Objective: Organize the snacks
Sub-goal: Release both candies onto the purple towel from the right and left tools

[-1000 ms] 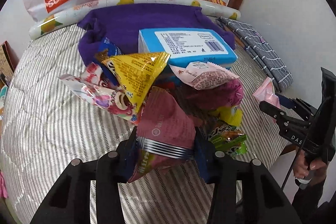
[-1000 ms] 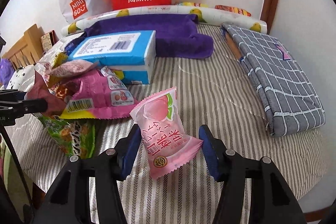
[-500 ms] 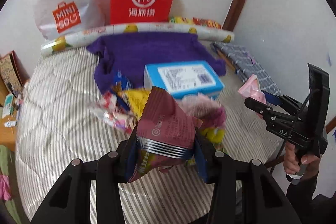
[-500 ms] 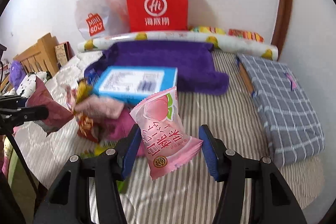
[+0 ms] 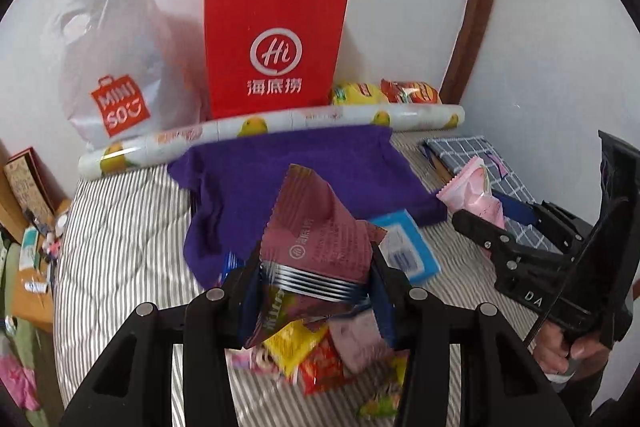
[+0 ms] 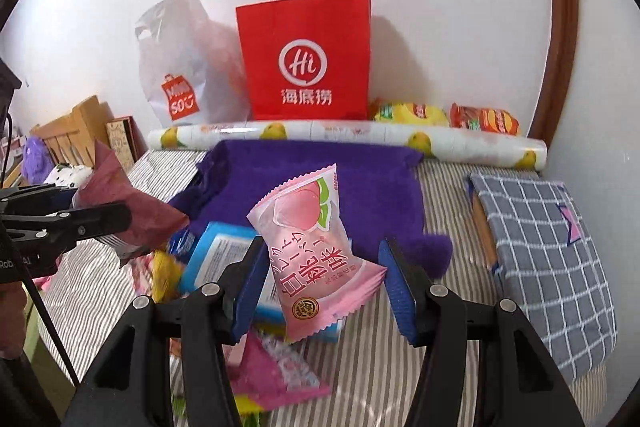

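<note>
Striped bed [image 5: 120,227] against a white wall. At the far edge stand a red paper bag [image 5: 274,51] and a white Miniso bag [image 5: 120,67]. A purple towel [image 5: 288,167] lies mid-bed. The left hand-held gripper [image 5: 312,287] clamps a maroon snack packet [image 5: 316,243] above the snack pile [image 5: 320,355]. The right hand-held gripper [image 6: 324,283] holds a pink peach packet [image 6: 316,255] aloft.

My left gripper [image 5: 310,287] is raised above the bed, its fingers pointing toward the far wall, and both blue pads press in on a maroon snack packet [image 5: 316,247]. My right gripper [image 6: 324,291] is lifted alongside it at about the same height, carrying a pink peach packet [image 6: 312,247]; the packet leans on the left pad while the right pad stands a little apart. My right hand [image 5: 568,351] wraps the handle at the trigger.
</note>
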Motion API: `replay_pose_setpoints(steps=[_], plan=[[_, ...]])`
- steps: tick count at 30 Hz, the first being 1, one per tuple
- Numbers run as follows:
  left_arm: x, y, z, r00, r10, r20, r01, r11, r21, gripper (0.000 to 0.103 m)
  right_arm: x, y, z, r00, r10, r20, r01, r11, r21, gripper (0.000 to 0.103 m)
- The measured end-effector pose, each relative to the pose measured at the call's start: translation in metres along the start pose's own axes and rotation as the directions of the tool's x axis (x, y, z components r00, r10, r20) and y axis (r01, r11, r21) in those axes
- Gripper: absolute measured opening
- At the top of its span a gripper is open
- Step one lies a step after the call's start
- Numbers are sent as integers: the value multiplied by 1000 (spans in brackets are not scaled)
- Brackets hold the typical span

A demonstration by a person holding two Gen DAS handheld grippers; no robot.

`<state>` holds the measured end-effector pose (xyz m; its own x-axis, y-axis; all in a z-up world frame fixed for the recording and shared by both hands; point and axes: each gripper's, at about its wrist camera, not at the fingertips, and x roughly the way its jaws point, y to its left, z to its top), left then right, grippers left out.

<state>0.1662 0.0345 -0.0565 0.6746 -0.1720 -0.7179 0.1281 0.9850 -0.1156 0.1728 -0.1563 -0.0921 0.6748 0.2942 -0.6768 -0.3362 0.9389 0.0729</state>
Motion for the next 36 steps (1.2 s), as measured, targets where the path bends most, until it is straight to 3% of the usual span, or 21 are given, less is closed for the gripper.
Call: replay_pose_setpoints(steps=[12, 22, 28, 36], plan=[[48, 11, 62, 1000, 10, -21, -10, 1000, -7, 44, 55, -30, 54, 999, -33, -3, 33, 998, 49, 56], [93, 31, 94, 998, 3, -55, -5, 999, -41, 45, 107, -46, 97, 999, -51, -2, 51, 997, 55, 56], [123, 44, 107, 997, 10, -80, -15, 998, -59, 45, 144, -51, 99, 997, -61, -36, 63, 997, 50, 56], [173, 60, 102, 986, -19, -167, 6, 997, -81, 45, 194, -68, 66, 985, -54, -166, 66, 996, 66, 56]])
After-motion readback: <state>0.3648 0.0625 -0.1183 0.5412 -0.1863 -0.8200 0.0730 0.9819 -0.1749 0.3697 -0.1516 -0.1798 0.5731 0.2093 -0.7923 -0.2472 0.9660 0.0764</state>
